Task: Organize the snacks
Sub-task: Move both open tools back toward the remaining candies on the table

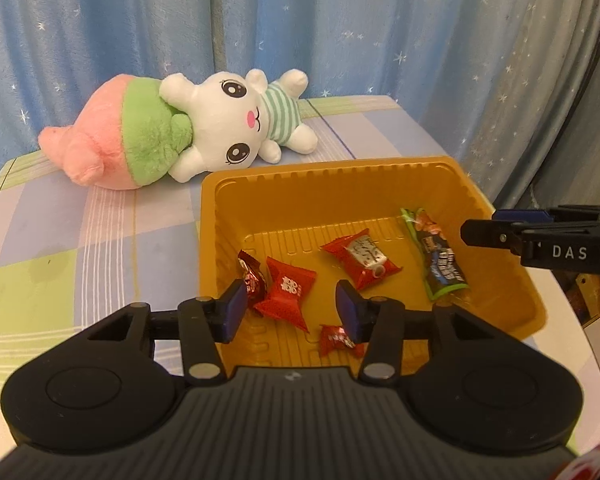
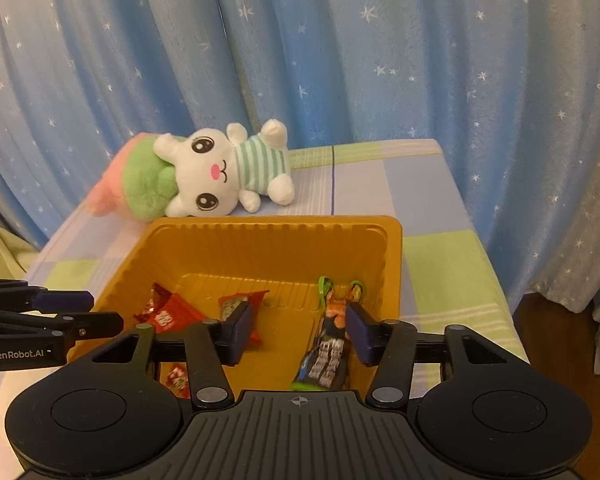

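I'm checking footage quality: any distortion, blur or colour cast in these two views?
Left wrist view: fisheye bends the table edge, dark corners, warm cast, snacks in the gold tray sharp. Right wrist view: same curvature, curtain folds bowed, plush toy slightly soft.

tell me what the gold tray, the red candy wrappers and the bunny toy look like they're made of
Gold tray: thin moulded plastic, probably, with a satin metallic sheen and ribbed walls.
Red candy wrappers: glossy plastic or foil film, judging by crinkles and twisted ends.
Bunny toy: soft plush fabric, fuzzy and matte, likely stuffed.
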Action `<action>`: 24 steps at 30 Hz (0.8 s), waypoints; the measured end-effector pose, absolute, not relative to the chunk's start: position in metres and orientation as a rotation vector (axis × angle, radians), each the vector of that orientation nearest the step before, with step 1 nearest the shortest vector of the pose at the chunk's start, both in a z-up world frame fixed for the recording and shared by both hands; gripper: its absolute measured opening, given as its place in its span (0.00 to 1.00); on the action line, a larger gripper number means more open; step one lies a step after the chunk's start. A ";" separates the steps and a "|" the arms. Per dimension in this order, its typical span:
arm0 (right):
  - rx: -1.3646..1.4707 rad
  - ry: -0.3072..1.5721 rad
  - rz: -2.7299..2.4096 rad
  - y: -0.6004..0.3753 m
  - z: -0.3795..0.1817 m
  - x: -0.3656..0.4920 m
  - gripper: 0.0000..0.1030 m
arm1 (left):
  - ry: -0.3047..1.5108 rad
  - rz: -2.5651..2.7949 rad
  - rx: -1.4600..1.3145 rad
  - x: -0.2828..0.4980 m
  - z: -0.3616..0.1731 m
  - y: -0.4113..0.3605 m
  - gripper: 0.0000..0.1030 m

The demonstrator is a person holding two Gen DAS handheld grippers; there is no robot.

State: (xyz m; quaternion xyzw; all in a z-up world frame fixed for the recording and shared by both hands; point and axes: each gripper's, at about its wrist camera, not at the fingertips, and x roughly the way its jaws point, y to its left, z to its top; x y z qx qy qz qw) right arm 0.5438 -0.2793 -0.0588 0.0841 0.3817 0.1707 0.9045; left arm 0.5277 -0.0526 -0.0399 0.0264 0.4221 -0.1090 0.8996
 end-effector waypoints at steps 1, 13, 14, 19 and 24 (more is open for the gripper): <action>0.180 0.786 0.356 -0.281 -0.056 0.539 0.52 | 0.871 -0.226 0.053 0.524 -0.038 -0.053 0.45; 0.227 0.759 0.382 -0.298 -0.031 0.469 0.57 | 0.858 -0.229 -0.016 0.460 -0.017 -0.043 0.45; 0.229 0.760 0.383 -0.299 -0.031 0.463 0.57 | 0.858 -0.226 -0.023 0.454 -0.016 -0.042 0.45; 0.231 0.778 0.397 -0.294 -0.033 0.432 0.58 | 0.868 -0.218 -0.050 0.422 -0.016 -0.035 0.45; 0.239 0.816 0.421 -0.284 -0.040 0.402 0.58 | 0.886 -0.208 -0.068 0.389 -0.020 -0.030 0.45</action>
